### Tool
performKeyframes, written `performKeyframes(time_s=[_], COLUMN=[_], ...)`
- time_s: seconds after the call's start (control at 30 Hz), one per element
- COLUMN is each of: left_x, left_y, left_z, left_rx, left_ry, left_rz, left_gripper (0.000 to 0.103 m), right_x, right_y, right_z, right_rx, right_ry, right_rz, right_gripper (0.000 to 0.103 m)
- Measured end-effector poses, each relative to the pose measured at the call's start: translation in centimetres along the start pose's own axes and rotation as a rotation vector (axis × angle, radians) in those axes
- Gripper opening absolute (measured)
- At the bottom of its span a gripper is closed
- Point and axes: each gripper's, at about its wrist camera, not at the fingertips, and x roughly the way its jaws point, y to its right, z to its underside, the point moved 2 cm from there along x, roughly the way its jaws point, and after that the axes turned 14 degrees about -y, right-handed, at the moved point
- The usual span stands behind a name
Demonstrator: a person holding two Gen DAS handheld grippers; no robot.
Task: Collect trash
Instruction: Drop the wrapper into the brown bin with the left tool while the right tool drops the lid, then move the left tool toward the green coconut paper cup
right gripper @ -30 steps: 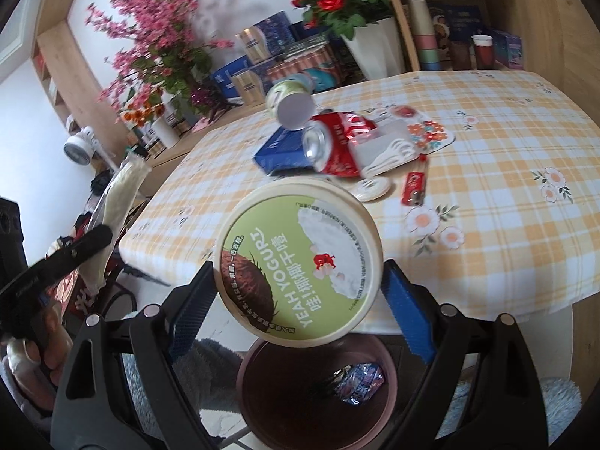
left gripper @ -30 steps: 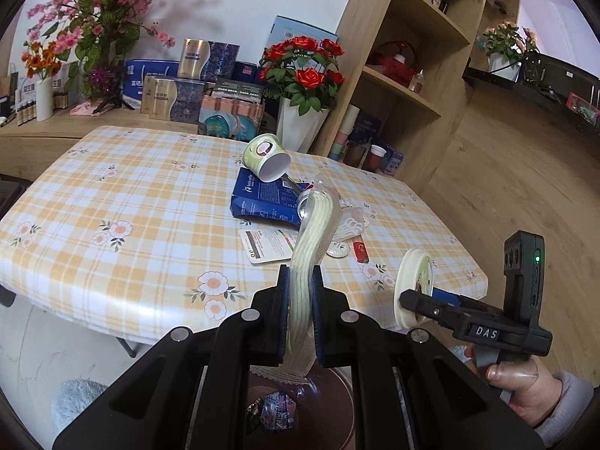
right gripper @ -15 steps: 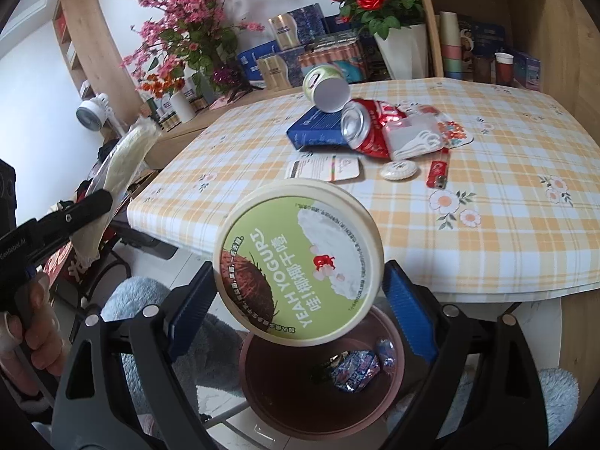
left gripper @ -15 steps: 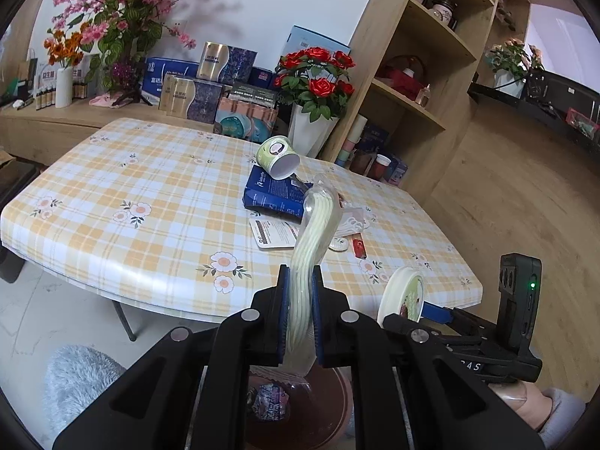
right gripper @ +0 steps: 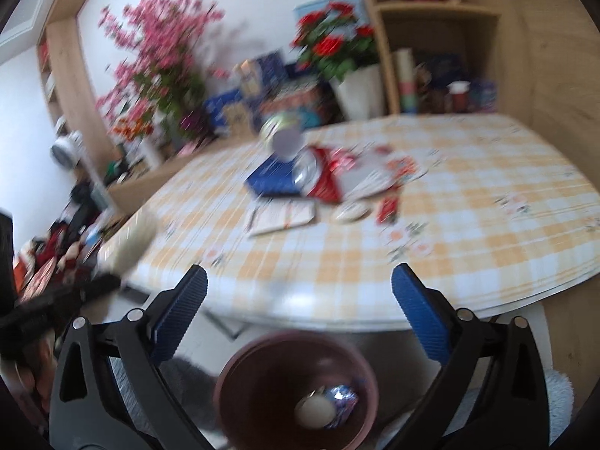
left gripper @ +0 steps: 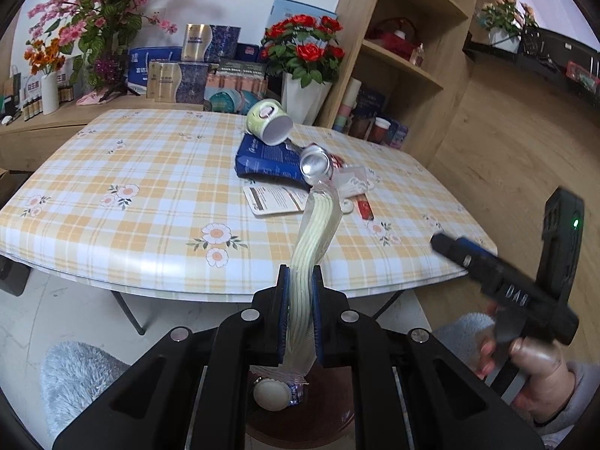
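The left gripper (left gripper: pixel 300 311) pinches a long, pale ribbed clear wrapper (left gripper: pixel 313 240) between its fingers, rising above their tips. The right gripper (right gripper: pixel 298 302) is spread wide and holds nothing; below its fingers, a pale round lid (right gripper: pixel 315 410) lies in the brown bin (right gripper: pixel 240 375).

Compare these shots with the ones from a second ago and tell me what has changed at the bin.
The right gripper has opened and let go of the round green yogurt lid; a pale round disc, probably that lid, now lies in the brown round bin beside the shiny foil wrapper. The left gripper stays shut on the long pale plastic packet above the bin. The rubbish on the checked table looks unmoved.
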Motion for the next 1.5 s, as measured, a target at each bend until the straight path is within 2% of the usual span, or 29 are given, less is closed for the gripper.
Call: performKeyframes(time_s=[0.07,0.17,0.33,0.47,0.57,0.63,0.7,0.73,0.77,0.8,0.97,1.07,1.13,1.33,1.5], left_x=[0.7,1.5,2.2,2.7,2.8,2.8,2.7,2.6,2.6,2.5,2.7,3.0,3.3,4.5,6.0], left_y=[0.5,1.1,2.3,2.7,2.4,2.2,1.9,1.6,1.4,1.1,-0.6,-1.3,-1.6,-2.1,-2.1], left_z=[0.2,0.4,0.5,0.6,0.5,0.5,0.4,0.3,0.3,0.2,-0.4,-0.9,-1.4,-2.8,-3.9], left_rx=[0.023,0.052,0.115,0.128,0.117,0.106,0.088,0.075,0.064,0.051,0.014,0.020,0.024,0.038,0.049], left_ry=[-0.016,-0.036,-0.046,-0.066,-0.062,-0.056,-0.047,-0.037,-0.030,-0.020,-0.016,-0.017,-0.021,-0.036,-0.049], left_rz=[-0.006,-0.004,0.002,0.009,-0.001,-0.010,-0.025,-0.037,-0.051,-0.069,-0.122,-0.150,-0.158,-0.164,-0.168], left_gripper=[0.011,0.012,0.012,0.019,0.033,0.046,0.071,0.077,0.088,0.093,0.096,0.096,0.096,0.096,0.096], right_x=[-0.2,0.1,1.0,1.4,1.6,1.8,2.1,2.2,2.3,2.3,2.9,3.5,3.7,4.8,6.0], right_y=[1.0,1.9,3.0,2.9,2.8,2.8,2.9,2.9,3.0,3.0,3.5,4.2,4.6,5.7,7.7], right_z=[-0.2,-0.3,-0.3,-0.1,0.1,0.2,0.4,0.5,0.6,0.7,1.0,1.0,0.9,0.1,-0.9], right_rx=[0.028,0.047,0.077,0.061,0.057,0.055,0.054,0.052,0.052,0.052,0.062,0.099,0.117,0.112,0.169], right_ry=[0.029,0.024,-0.007,-0.015,-0.026,-0.035,-0.048,-0.054,-0.057,-0.059,-0.067,-0.083,-0.087,-0.093,-0.110], right_rz=[0.042,0.074,0.061,0.060,0.058,0.062,0.068,0.071,0.074,0.078,0.085,0.049,0.030,0.047,0.019], right_gripper=[0.097,0.097,0.097,0.097,0.097,0.097,0.097,0.097,0.097,0.097,0.097,0.097,0.097,0.097,0.097])
